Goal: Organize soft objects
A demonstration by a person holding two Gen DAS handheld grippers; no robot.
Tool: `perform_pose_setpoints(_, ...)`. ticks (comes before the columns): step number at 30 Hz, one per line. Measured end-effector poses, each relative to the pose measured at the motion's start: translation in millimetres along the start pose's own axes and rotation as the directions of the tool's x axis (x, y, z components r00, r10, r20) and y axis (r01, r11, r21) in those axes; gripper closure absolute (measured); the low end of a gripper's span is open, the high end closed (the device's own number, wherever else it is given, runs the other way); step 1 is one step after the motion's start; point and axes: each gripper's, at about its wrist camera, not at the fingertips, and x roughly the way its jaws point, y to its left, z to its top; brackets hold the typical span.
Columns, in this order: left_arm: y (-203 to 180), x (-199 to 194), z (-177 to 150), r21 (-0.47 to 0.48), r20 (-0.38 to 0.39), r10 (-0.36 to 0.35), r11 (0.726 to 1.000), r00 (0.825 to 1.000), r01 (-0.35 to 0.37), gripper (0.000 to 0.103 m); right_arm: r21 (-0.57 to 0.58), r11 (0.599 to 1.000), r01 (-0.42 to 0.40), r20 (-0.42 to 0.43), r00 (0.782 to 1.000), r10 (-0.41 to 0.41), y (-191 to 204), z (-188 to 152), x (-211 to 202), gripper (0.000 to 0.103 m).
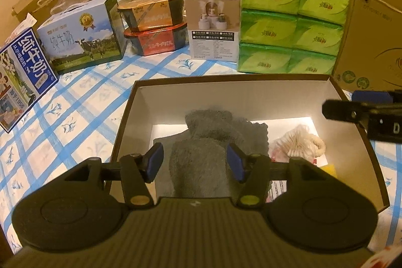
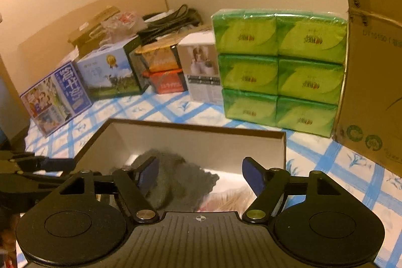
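Observation:
A brown cardboard box (image 1: pixel 125 122) with a white inside stands on the checked cloth. A grey fluffy cloth (image 1: pixel 213 142) lies in it, crumpled. My left gripper (image 1: pixel 194 162) is open above the box, its blue pads on either side of the grey cloth without touching it. A bag of cotton swabs (image 1: pixel 299 142) and a yellow item (image 1: pixel 329 168) lie at the box's right. My right gripper (image 2: pixel 201 176) is open over the box (image 2: pixel 196 128), above the grey cloth (image 2: pixel 173 182). It also shows at the right of the left wrist view (image 1: pixel 351 112).
Behind the box stand green tissue packs (image 1: pixel 289 24), a white carton (image 1: pixel 213 27), two stacked food bowls (image 1: pixel 155 24), two milk cartons (image 1: pixel 83 34) and a big cardboard box (image 1: pixel 371 16). The blue checked cloth (image 1: pixel 75 117) covers the table.

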Motion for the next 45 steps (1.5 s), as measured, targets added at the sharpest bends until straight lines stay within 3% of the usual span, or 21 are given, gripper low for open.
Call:
perform_pose_setpoints(8, -2.1, -6.8, -5.2, 0.007, 0.003, -0.004, 1.000, 1.000, 0.004, 0.044, -0.082, 0.997, 0.003, -0.061, 0.998, -0.008, 5.0, -20.6, -7.3, 0.028)
perform_pose_setpoints(18, -5.7, -38.2, -17.5, 0.011, 0.044, -0.018, 1.000, 0.999, 0.018, 0.042, -0.113, 0.993, -0.013, -0.077, 0.997, 0.004, 10.1, -42.0, -36.2, 0.028)
perform_pose_setpoints(20, -7.4, -49.2, -22.3, 0.016, 0.060, -0.014, 1.000, 0.998, 0.013, 0.036, -0.116, 0.993, -0.011, -0.075, 0.997, 0.002, 11.1, -47.2, -45.2, 0.028)
perform_pose_setpoints(32, -19.5, -129.2, -58.8, 0.004, 0.151, -0.034, 0.999, 0.988, 0.034, 0.030, -0.146, 0.989, 0.024, -0.050, 0.998, -0.031, 21.2, -85.3, -108.5, 0.028)
perform_pose_setpoints(45, -38.6, -218.9, -118.0, -0.005, 0.184, -0.038, 0.999, 0.982, 0.040, 0.027, -0.061, 0.997, -0.040, -0.024, 0.999, 0.039, 31.5, -113.6, -187.5, 0.028)
